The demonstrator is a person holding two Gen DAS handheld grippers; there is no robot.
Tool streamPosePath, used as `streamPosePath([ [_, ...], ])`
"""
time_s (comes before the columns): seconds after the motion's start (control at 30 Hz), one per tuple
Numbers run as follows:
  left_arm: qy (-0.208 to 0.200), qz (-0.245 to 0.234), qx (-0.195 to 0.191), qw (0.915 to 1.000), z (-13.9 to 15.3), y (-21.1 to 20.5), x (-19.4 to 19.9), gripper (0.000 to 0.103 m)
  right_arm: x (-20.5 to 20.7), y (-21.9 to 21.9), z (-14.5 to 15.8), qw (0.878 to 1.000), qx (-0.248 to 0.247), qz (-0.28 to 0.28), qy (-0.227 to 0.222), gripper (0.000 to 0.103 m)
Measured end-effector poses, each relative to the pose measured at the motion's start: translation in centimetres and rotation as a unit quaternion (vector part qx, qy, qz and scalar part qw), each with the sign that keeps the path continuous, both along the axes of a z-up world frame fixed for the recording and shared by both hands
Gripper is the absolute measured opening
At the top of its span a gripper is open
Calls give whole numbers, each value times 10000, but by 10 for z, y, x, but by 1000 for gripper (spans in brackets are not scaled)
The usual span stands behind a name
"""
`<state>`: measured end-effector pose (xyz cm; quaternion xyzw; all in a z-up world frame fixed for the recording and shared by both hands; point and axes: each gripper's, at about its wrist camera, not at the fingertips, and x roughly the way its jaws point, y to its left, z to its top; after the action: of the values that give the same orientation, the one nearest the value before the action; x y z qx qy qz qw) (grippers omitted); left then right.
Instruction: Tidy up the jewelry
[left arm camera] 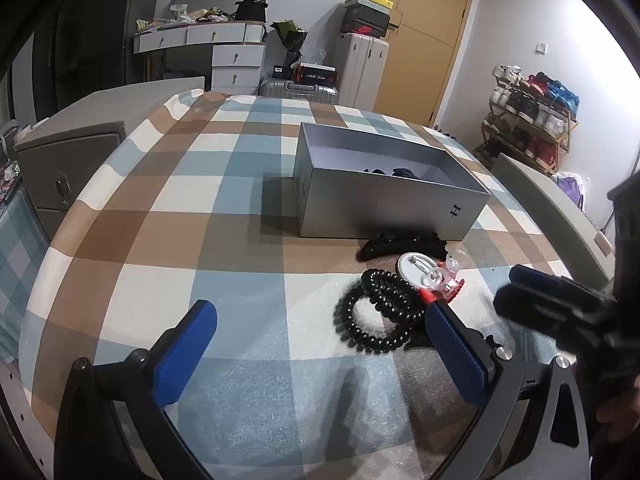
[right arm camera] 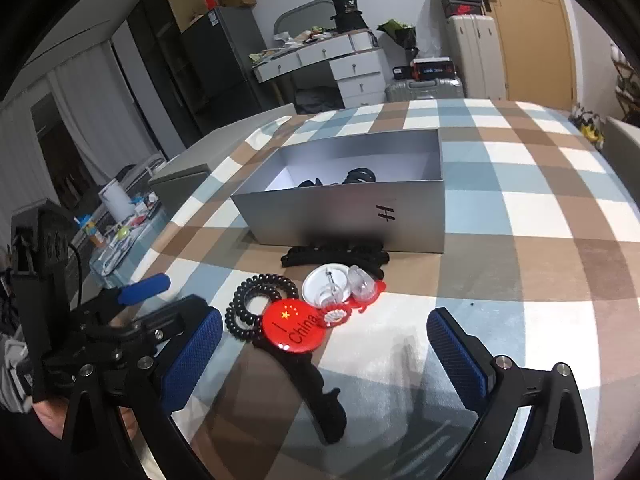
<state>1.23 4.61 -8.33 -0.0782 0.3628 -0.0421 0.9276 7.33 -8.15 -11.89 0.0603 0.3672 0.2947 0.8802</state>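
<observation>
Two tongs hang over a bed with a checked cover, and both are wide apart with nothing between them.

From the left wrist view, the left tongs (left arm camera: 322,344) are spread open over bare cover. The black coil hair ties (left arm camera: 376,312) lie just past the right blue pad, up and to the right of the gap. Past them sit a white round badge (left arm camera: 418,272) and a red clip (left arm camera: 444,292), and then a black claw clip (left arm camera: 400,242) right against the near wall of the gray box (left arm camera: 384,208). The box stands open near the middle of the bed, with some dark things already inside. The right tongs (left arm camera: 524,292) show at the right edge, just beside the little pile.

From the right wrist view, the right tongs (right arm camera: 324,356) are also open and empty. A long black hair clip (right arm camera: 316,392) lies right in the gap, running from the red badge (right arm camera: 294,328) down toward the camera. So its long side points along the tongs, not across. The right hand looks nearer to it, and I think the pads could close on its sides.
</observation>
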Motion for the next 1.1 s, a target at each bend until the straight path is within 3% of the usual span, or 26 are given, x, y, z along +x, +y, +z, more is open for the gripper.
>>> streamPosePath([
  [0.27, 41, 19, 14, 10000, 0, 2, -4, 102, 31, -1, -7, 9982, 253, -100, 525, 92],
  [0.43, 61, 14, 45, 10000, 0, 2, -1, 102, 43, 1, -14, 9961, 326, -143, 810, 69],
  [0.83, 45, -53, 187, 9998, 4, -6, 1, 102, 45, -3, -19, 9954, 255, -253, 884, 19],
  [1.07, 18, -74, 241, 9997, 9, -8, 1, 102, 45, -12, -20, 9944, 476, -241, 917, 17],
  [1.1, 16, -73, 243, 9997, 10, -9, 1, 102, 45, -14, -20, 9940, 529, -245, 930, 10],
])
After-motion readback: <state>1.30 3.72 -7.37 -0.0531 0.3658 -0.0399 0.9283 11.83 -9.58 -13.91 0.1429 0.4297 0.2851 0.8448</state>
